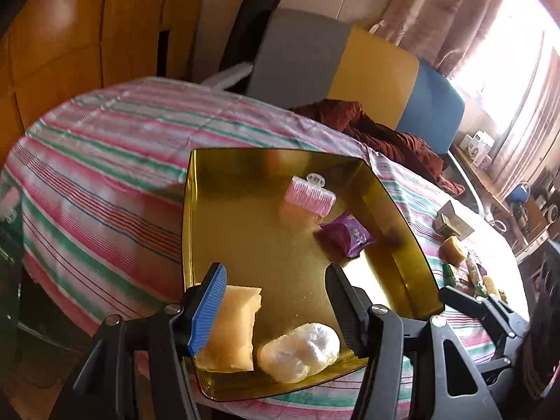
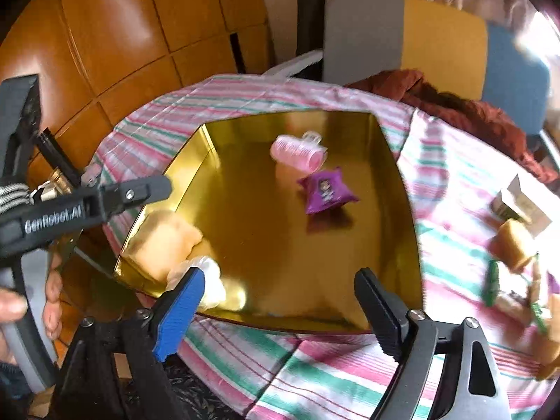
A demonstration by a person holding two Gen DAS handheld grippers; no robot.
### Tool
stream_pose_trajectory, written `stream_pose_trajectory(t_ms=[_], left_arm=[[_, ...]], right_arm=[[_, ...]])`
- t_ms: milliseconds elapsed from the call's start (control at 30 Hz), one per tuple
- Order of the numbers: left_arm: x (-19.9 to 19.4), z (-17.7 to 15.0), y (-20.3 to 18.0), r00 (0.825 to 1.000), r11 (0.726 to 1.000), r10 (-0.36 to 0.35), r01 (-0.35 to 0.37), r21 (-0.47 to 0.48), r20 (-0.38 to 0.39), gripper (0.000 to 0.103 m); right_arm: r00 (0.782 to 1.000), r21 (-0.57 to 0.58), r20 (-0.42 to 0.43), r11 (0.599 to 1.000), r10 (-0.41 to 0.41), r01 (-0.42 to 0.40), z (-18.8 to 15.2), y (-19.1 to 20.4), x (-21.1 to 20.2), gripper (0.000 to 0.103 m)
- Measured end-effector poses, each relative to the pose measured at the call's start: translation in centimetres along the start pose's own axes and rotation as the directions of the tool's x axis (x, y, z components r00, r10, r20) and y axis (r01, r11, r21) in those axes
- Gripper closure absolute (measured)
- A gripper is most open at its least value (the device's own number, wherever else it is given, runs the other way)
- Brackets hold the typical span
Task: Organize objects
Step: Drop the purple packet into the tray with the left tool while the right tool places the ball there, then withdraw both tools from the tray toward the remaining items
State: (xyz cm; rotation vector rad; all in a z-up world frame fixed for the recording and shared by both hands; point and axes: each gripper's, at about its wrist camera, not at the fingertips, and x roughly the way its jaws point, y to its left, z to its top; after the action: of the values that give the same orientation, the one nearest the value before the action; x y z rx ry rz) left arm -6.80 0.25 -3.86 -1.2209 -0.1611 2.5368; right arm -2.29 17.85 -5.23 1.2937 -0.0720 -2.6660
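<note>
- Left wrist view: left gripper hangs over the near end of the gold tray, jaws spread wide, nothing between them. Blue pad sits just beside the yellow sponge, poss. brushing its edge, can't tell for sure.
- Same view, in the tray: sponge at near-left corner, plastic-wrapped white lump touching or just beside it, pink hair roller w/ clear clip toward the far side, purple snack packet near the right wall.
- Still out on the striped tablecloth, right of tray: small carton, yellow block, a pile of green/yellow wrapped bits. Brown cloth bunched at the table's far edge.
- Right wrist view: right gripper over the tray's near rim, jaws released, empty. Frame is blurry at the edges.
- Here the left tool shows at frame left, over the sponge corner, a hand on its grip. Roller and packet mid-tray, apart from each other.
- Loose items lie well right of this gripper, near the table's edge.
- Risks, my read: roughly halfway. The open left pad could drag the sponge or tip it over the low rim. Reaching right for the pile could knock small pieces off the table. Shiny tray may slide on the cloth if bumped.
</note>
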Motion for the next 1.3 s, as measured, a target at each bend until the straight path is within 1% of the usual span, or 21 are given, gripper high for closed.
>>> stream_pose_trajectory(t_ms=[167, 233, 300, 500, 700, 1067, 1300], left_arm=[[-1.2, -0.3, -1.3, 0.997, 0.997, 0.057, -0.060, 0.047, 0.058, 0.043], [-1.6, -0.6, -1.8, 0.992, 0.993, 0.096, -0.101, 0.068, 0.078, 0.043], [-1.7, -0.8, -2.1, 0.991, 0.990, 0.114, -0.119, 0.072, 0.076, 0.043], [-1.9, -1.4, -2.9, 0.987, 0.985, 0.138, -0.145, 0.095, 0.076, 0.044], [-1.9, -1.9, -4.0, 0.987, 0.979, 0.138, -0.148, 0.137, 0.081, 0.044], [-0.7, -2.3, -5.2, 0.995, 0.979, 0.096, -0.098, 0.178, 0.017, 0.044], [-0.3, -2.4, -5.8, 0.997, 0.977, 0.071, -0.070, 0.199, 0.001, 0.043]], right_arm=[[0.998, 0.010, 0.038, 0.999, -0.050, 0.050, -0.2, -0.5, -1.5, 0.012], [0.997, 0.014, 0.046, 0.998, -0.064, 0.063, -0.2, -0.6, -1.6, 0.011], [0.995, 0.017, 0.057, 0.996, -0.085, 0.085, -0.2, -0.8, -1.8, 0.011], [0.991, 0.026, 0.077, 0.994, -0.109, 0.107, -0.4, -1.2, -2.2, 0.010], [0.988, 0.038, 0.087, 0.992, -0.127, 0.124, -0.7, -1.8, -2.6, 0.010], [0.986, 0.093, 0.086, 0.986, -0.145, 0.137, -1.3, -4.0, -2.9, 0.010], [0.985, 0.122, 0.073, 0.981, -0.159, 0.149, -1.6, -5.2, -2.7, 0.010]])
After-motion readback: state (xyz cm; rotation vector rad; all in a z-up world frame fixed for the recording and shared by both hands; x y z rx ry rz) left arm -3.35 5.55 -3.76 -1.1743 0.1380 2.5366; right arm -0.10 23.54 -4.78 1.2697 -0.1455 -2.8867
